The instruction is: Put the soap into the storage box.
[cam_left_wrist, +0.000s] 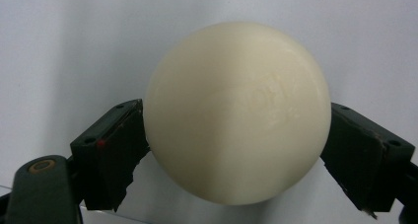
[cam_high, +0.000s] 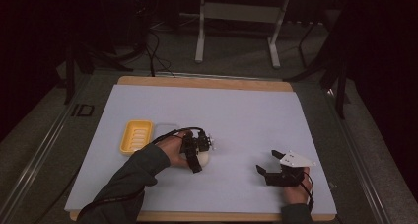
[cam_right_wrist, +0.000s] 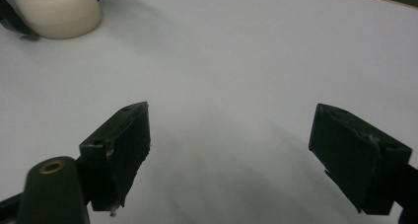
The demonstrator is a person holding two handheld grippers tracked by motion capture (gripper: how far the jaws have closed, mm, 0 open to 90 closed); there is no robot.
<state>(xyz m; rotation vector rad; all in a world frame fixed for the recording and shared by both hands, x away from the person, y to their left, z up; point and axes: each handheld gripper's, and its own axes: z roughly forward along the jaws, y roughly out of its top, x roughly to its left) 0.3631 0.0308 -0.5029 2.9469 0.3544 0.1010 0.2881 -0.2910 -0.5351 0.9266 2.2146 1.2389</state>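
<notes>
A rounded, cream-white bar of soap (cam_left_wrist: 236,113) sits clamped between the two black jaws of the left gripper (cam_left_wrist: 236,150), one jaw pressed to each flank. In the left gripper view a faint embossed mark shows on its upper right face, too shallow to read. In the high view the soap (cam_high: 203,159) lies on the pale blue sheet (cam_high: 246,115) near the middle of the table, mostly covered by the left gripper (cam_high: 196,157) and the hand (cam_high: 173,150) around it, so whether it rests on the sheet or is lifted just off it cannot be told. The right gripper view catches it at the top left corner (cam_right_wrist: 56,12), cut off by the frame edge, with a dark jaw curving behind it.

Just to the left of the soap stands a yellow rectangular plastic soap dish (cam_high: 136,136) with a ribbed floor; nothing lies in it. A clear, faint outline beside the dish is hard to make out.

The left forearm, in a dark green sleeve (cam_high: 128,179), comes in from the bottom edge and angles up and right. The right gripper (cam_high: 268,165) hovers low over the sheet, well apart from the soap, its jaws spread wide with nothing between them, as the right gripper view (cam_right_wrist: 229,155) confirms. A wooden board edge (cam_high: 207,82) borders the sheet.
</notes>
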